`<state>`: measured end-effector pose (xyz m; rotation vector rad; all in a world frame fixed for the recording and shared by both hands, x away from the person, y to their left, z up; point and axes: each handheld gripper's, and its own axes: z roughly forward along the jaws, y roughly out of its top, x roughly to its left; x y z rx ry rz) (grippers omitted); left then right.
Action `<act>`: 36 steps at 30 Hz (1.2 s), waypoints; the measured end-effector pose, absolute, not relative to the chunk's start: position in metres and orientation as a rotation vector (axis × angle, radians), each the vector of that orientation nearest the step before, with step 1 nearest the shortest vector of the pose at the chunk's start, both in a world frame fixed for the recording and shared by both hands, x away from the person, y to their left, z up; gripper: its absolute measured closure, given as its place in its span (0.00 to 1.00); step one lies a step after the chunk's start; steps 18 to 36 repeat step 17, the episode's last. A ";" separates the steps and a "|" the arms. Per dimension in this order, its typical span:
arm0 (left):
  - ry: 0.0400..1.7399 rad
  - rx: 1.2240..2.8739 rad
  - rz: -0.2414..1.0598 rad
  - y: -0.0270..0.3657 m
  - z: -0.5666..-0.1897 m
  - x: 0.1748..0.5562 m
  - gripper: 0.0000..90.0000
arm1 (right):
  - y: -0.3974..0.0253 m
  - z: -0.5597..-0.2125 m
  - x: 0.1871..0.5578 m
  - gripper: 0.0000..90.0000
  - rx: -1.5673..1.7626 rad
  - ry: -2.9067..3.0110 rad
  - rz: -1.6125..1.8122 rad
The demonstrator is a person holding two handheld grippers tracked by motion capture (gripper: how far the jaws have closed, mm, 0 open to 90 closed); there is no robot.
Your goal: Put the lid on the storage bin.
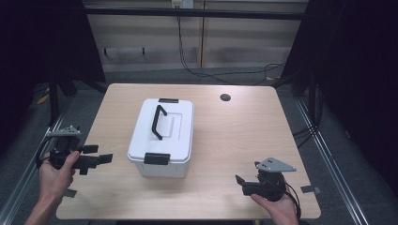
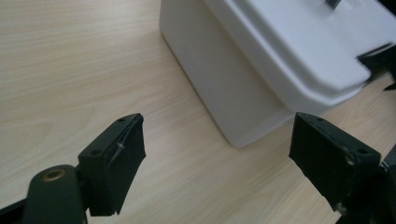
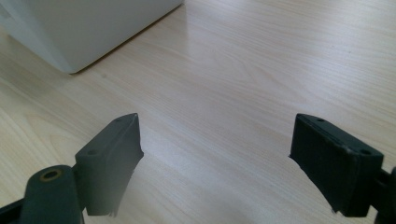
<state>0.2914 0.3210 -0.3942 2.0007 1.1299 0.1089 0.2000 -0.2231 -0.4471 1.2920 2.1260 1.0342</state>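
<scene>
One white lidded box [image 1: 162, 138] sits mid-table, slightly left of centre, lid on, black handle [image 1: 159, 121] lying flat, black latches near [image 1: 156, 158] and far [image 1: 168, 100]; contents hidden. Left gripper [image 1: 101, 154] just left of its near corner, jaws wide, nothing held. Right gripper [image 1: 238, 180] at near right, well apart, jaws wide, nothing held. Light wood table [image 1: 234, 136], cable hole [image 1: 225, 97] far right. Grey floor, cables [image 1: 197, 70] behind.

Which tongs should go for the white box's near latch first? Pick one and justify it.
Left. The left tongs are open beside the white box, close to its near latch. The right tongs are open too, but farther off across bare table.
</scene>
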 end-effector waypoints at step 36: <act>1.179 1.988 0.067 0.338 -0.446 0.280 0.20 | -0.224 -0.457 0.206 0.20 1.325 2.150 0.943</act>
